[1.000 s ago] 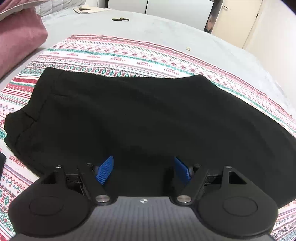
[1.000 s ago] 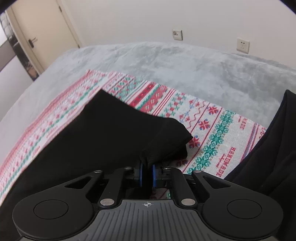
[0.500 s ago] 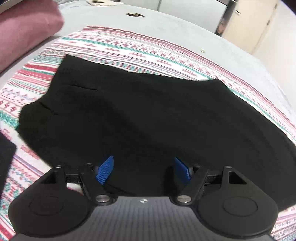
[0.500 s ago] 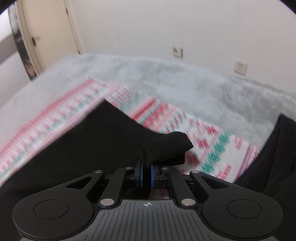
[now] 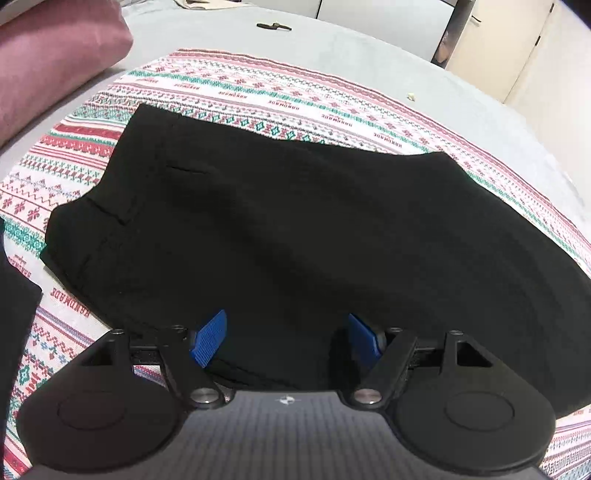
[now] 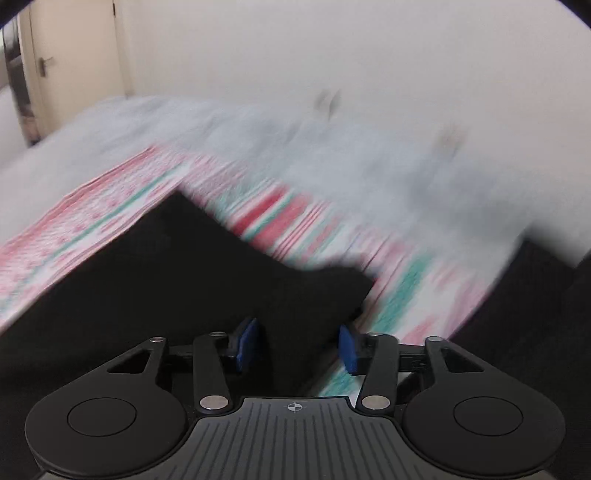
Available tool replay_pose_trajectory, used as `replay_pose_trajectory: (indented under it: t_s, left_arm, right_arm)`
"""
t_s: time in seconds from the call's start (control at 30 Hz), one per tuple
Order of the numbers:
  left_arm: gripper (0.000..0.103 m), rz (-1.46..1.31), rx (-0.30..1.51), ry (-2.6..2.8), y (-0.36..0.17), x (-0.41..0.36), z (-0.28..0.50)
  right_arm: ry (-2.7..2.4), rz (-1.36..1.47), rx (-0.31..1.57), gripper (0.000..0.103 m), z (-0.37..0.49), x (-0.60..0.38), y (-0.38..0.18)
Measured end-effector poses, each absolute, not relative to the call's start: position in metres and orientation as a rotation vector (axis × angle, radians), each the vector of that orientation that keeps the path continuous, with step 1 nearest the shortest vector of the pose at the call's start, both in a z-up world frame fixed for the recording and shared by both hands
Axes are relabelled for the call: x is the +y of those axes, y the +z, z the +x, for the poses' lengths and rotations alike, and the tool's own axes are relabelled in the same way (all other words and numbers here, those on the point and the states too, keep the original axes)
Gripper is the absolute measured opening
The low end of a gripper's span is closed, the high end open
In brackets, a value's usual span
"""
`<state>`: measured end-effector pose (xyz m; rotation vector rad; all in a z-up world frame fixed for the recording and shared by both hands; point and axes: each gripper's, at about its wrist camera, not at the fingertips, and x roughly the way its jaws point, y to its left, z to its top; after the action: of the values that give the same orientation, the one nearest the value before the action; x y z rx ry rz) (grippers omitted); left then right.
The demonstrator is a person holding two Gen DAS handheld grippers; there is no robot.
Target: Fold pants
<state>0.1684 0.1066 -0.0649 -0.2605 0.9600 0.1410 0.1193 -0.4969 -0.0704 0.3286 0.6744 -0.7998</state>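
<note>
Pants [image 5: 295,229], black, lie spread flat on a patterned cloth [image 5: 258,88] banded in red, green and white with "HANDMADE" lettering; cloth sits on a grey bedspread [image 5: 369,48]. Waistband end toward the left, a pocket slit visible near it; the leg runs off toward the right edge of the left wrist view.

Left gripper [image 5: 286,336]: jaws spread wide, blue pads [image 5: 208,341] apart, nothing between them but the near edge of the pants lying underneath. Whether the pads touch the fabric cannot be told.

Right gripper [image 6: 297,345]: jaws spread, blue pads [image 6: 245,343] apart. A corner of the pants [image 6: 166,280] lies just ahead of and between the pads, not pinched. Right wrist view heavily motion-blurred; cloth pattern [image 6: 277,221] smeared into streaks, so contact between pads and fabric cannot be told.

Surroundings:
- pink pillow [image 5: 48,62] at far left on the bedspread
- small dark object [image 5: 273,26] on the far part of the bedspread, too small to identify
- small pale speck [image 5: 410,96] on the bedspread at far right
- second black garment [image 5: 14,314] at the near left edge of the left wrist view; a similar dark mass [image 6: 535,314] at the right of the right wrist view
- door with handle [image 6: 66,62] at far left, right wrist view
- No containers in view
</note>
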Motion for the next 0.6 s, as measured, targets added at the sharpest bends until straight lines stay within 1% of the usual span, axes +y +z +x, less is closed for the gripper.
replay_pose_trajectory:
  t_s: [0.03, 0.1, 0.17, 0.27, 0.37, 0.47, 0.6]
  left_arm:
    - [0.093, -0.261, 0.950, 0.137, -0.062, 0.105, 0.168]
    - [0.093, -0.255, 0.933, 0.121, -0.059, 0.100, 0.165]
    - [0.093, -0.242, 0.942, 0.117, -0.060, 0.093, 0.165]
    - [0.093, -0.254, 0.974, 0.093, -0.068, 0.086, 0.170]
    - [0.093, -0.205, 0.975, 0.100, -0.069, 0.079, 0.172]
    - [0.093, -0.194, 0.974, 0.097, -0.070, 0.077, 0.172]
    - [0.094, -0.175, 0.975, 0.092, -0.071, 0.080, 0.170]
  right_arm:
    - [-0.744, 0.293, 0.641, 0.055, 0.122, -0.484, -0.059]
    - [-0.644, 0.233, 0.599, 0.061, 0.127, -0.453, -0.042]
    - [-0.506, 0.159, 0.585, 0.061, 0.135, -0.411, -0.028]
    - [-0.204, 0.090, 0.617, 0.061, 0.149, -0.333, -0.022]
    - [0.107, 0.019, 0.695, 0.060, 0.159, -0.247, -0.033]
    - [0.273, -0.048, 0.744, 0.061, 0.171, -0.173, -0.045]
    - [0.406, -0.048, 0.797, 0.061, 0.206, -0.099, -0.056]
